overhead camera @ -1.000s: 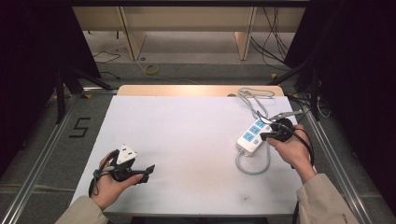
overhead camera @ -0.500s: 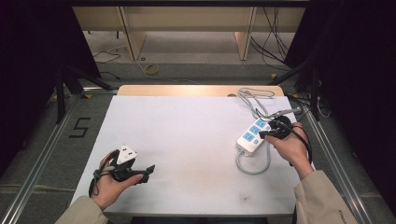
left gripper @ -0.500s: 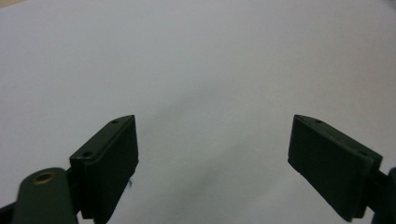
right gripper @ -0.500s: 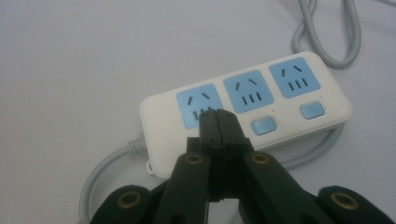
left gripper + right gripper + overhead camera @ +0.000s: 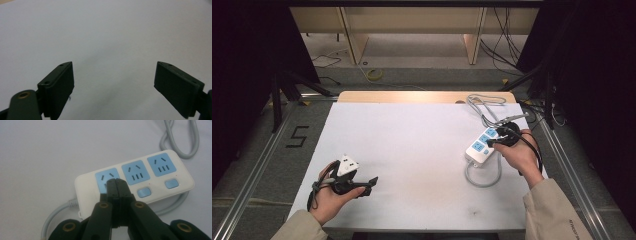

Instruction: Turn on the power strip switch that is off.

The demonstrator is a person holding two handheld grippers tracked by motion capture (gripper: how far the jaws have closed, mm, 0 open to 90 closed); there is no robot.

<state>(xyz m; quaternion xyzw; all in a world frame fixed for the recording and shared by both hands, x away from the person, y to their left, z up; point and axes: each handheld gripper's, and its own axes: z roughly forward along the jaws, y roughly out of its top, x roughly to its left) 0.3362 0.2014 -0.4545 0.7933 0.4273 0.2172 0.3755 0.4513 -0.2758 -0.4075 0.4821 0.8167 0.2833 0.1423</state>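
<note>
The power strip [image 5: 482,145] lies at the right of the white table [image 5: 412,150], slanted, with its grey cable [image 5: 484,106] looping away to the far side and a second loop curling under its near end. The right gripper [image 5: 490,143] sits directly over the strip; in the right gripper view its jaws are pressed together with nothing between them, tips [image 5: 117,185] resting at or just above the end socket nearest the cable exit, beside the first blue switch [image 5: 144,192]. The step in hand looks like pressing or steadying the strip, probably working toward a switch. The next move likely calls for a small shift of the tips toward that switch and a straight downward press, keeping the light strip from sliding. The left gripper [image 5: 362,184] rests low at the near left, well apart from the strip, jaws spread wide and empty over bare table in the left gripper view [image 5: 113,82]. The high view gives the layout and the separation of the two hands; the right gripper view alone resolves the three socket faces, the two switches and the tip position, though actual contact cannot be confirmed.
</note>
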